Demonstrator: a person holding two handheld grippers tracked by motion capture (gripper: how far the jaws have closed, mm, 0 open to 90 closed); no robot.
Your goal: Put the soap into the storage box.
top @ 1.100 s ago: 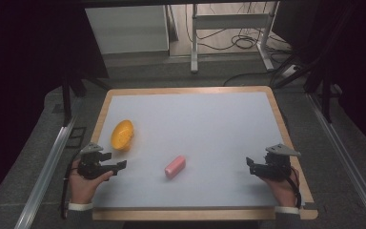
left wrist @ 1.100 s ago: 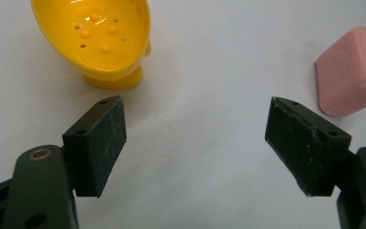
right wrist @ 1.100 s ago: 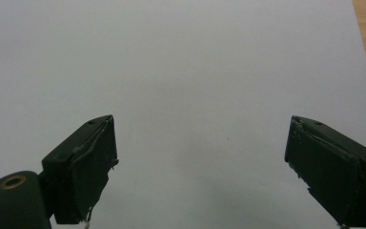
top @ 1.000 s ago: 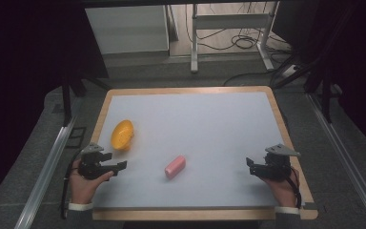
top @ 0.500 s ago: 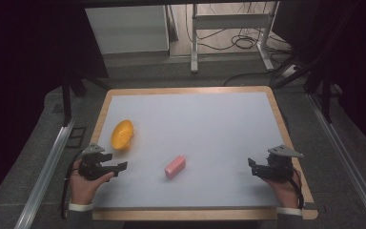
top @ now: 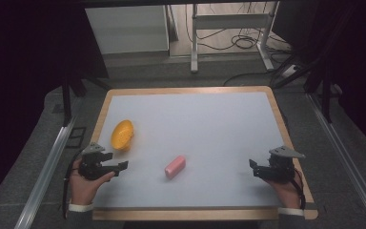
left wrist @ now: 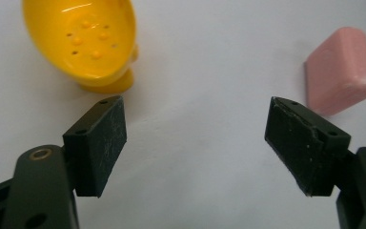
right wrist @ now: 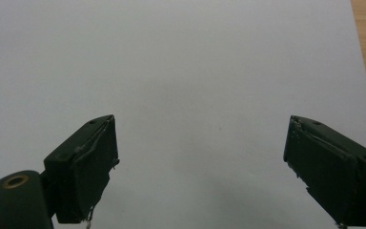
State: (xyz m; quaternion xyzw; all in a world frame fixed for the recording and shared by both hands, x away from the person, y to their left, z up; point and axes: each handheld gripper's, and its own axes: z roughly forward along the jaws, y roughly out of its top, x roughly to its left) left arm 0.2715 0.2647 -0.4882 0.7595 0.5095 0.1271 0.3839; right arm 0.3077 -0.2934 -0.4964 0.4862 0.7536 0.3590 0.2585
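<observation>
Black left gripper: jaws spread wide, holding nothing, low over the white mat
Right gripper: jaws also apart and empty, near the mat's right edge
Soap: pink bar, flat on the mat between the grippers, nearer the left
Dish: yellow, just beyond the left gripper
</observation>
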